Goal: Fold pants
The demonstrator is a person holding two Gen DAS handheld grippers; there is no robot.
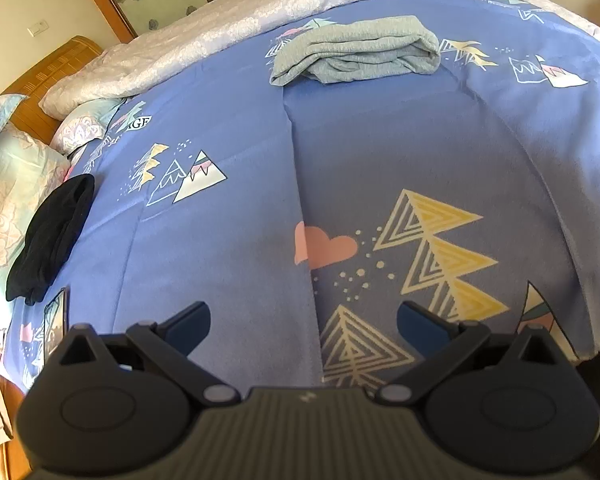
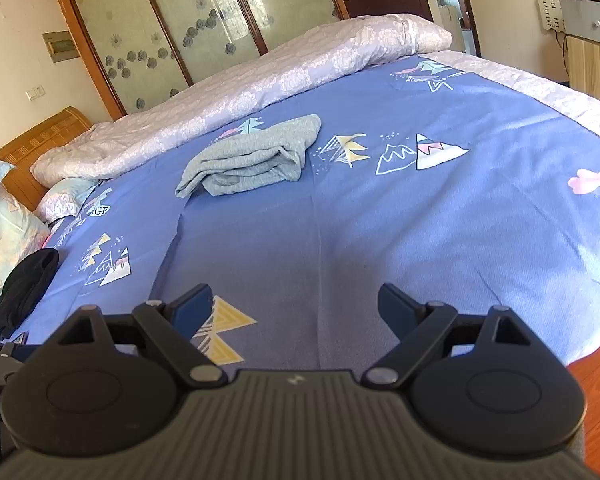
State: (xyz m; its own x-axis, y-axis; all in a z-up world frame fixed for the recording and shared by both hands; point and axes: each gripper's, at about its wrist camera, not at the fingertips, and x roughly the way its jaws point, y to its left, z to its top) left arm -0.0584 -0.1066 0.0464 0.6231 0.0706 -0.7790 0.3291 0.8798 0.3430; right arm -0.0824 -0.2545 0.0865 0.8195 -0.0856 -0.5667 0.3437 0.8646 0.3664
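Grey-green pants (image 1: 356,50) lie folded in a bundle on the blue patterned bedsheet (image 1: 240,208), far from both grippers; they also show in the right wrist view (image 2: 252,158). My left gripper (image 1: 303,326) is open and empty, held above the near part of the sheet. My right gripper (image 2: 295,308) is open and empty, also over the near edge of the bed. A dark garment (image 1: 50,240) lies bundled at the left side of the bed, also visible in the right wrist view (image 2: 24,292).
A pale floral quilt (image 2: 260,76) is rolled along the far side of the bed. Pillows (image 1: 12,192) and a wooden headboard (image 2: 32,140) are at the left. A wardrobe (image 2: 204,12) and a door stand behind. A cabinet (image 2: 592,52) is at the right.
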